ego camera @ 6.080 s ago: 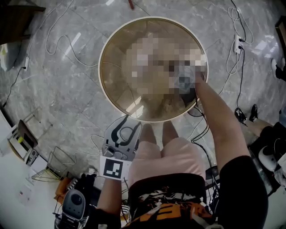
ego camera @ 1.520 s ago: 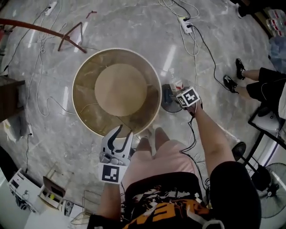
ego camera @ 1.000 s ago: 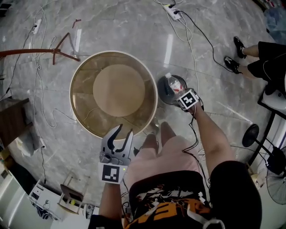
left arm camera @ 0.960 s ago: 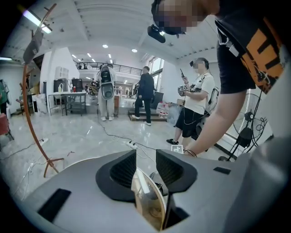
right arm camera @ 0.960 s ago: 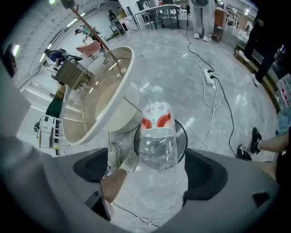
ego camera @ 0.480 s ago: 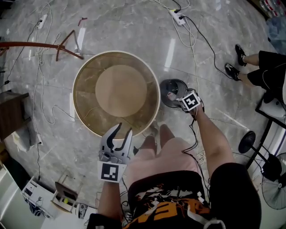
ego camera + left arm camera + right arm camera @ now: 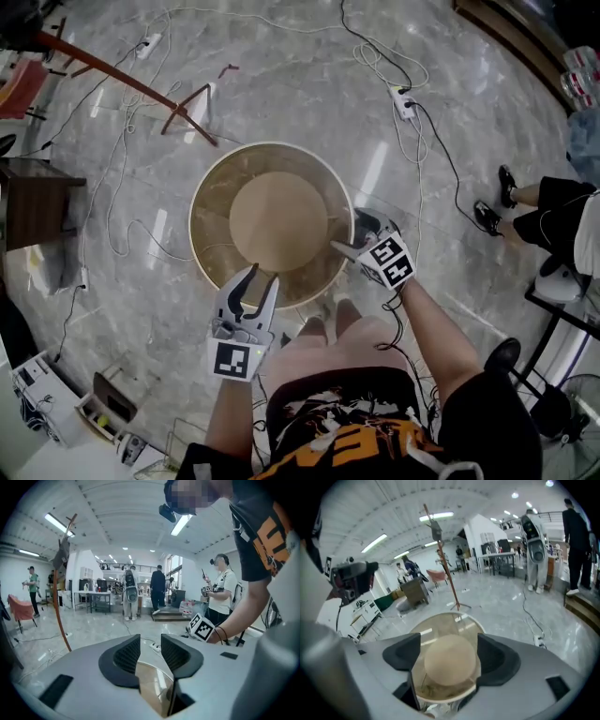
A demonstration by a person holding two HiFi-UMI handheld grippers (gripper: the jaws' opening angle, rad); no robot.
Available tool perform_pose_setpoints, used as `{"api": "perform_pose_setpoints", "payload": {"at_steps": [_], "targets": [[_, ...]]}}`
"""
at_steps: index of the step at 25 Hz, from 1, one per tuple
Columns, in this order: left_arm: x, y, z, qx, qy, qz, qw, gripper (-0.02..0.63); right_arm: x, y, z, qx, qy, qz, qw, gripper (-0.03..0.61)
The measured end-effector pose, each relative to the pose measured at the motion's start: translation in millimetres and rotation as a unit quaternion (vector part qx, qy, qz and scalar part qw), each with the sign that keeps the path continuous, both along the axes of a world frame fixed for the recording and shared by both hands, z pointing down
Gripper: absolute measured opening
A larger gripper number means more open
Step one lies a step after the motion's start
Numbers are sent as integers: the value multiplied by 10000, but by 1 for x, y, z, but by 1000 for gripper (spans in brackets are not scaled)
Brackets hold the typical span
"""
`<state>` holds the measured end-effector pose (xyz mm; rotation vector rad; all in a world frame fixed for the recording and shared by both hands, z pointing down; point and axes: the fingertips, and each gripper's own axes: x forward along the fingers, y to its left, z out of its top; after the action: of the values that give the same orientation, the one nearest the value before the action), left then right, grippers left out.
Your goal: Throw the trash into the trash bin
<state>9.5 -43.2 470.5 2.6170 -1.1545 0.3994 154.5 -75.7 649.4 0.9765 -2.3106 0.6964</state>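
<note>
In the head view, the small dark trash bin [image 7: 364, 222] on the floor shows only as a sliver behind my right gripper [image 7: 349, 240]; I cannot see what is in it. That gripper is raised beside the round glass table [image 7: 208, 187]. Its jaws are open and have just been closing, with nothing between them. In the right gripper view only the table's tan base [image 7: 450, 660] shows through the gap of the right gripper [image 7: 449, 663]. My left gripper [image 7: 254, 278] hangs open and empty at the table's near edge. In the left gripper view the left gripper [image 7: 151, 649] frames the glass rim [image 7: 154, 686].
Cables and a power strip [image 7: 405, 98] lie on the marble floor behind the table. A red-brown coat stand [image 7: 122, 80] leans at upper left, with a dark cabinet [image 7: 37, 202] at left. A seated person's shoes [image 7: 492, 216] are at right. People stand far off [image 7: 158, 590].
My right gripper has lifted off the trash bin, where a bottle lay, and swung up towards the table's edge. The left gripper has risen a little. The head view has shifted.
</note>
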Motion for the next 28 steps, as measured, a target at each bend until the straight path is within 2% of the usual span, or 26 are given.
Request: {"api": "perform_pose_setpoints", "payload": {"at_steps": [2, 5, 7, 9, 11, 13, 17, 21, 25, 28], "targets": [[-15, -3, -38, 331, 51, -161, 9993, 148, -28, -13, -78, 668, -288, -136, 9973, 360], [-35, 1, -93, 652, 152, -374, 9971, 117, -58, -12, -193, 1515, -670, -291, 9858, 297], [-46, 2, -130, 845, 292, -502, 9947, 109, -75, -8, -267, 2124, -886, -468, 9720, 251], [-57, 2, -169, 1042, 439, -608, 9917, 96, -92, -3, -337, 2768, -1085, -662, 9525, 213], [-68, 5, -206, 1257, 538, -653, 9884, 82, -107, 8, -399, 3152, -1285, -719, 9375, 184], [-77, 11, -237, 1541, 589, -706, 9838, 63, -119, 19, -443, 3362, -1424, -771, 9277, 156], [-101, 29, -276, 1809, 567, -882, 9779, 49, -139, 44, -495, 3637, -1541, -834, 9149, 103], [-117, 39, -300, 1916, 601, -908, 9754, 37, -151, 50, -522, 3968, -1594, -809, 9003, 35], [-140, 62, -314, 2031, 630, -1007, 9719, 32, -174, 69, -520, 3866, -1706, -907, 9018, 15], [-152, 69, -323, 2056, 846, -1142, 9682, 29, -187, 78, -521, 3812, -1724, -1027, 9025, 15]]}}
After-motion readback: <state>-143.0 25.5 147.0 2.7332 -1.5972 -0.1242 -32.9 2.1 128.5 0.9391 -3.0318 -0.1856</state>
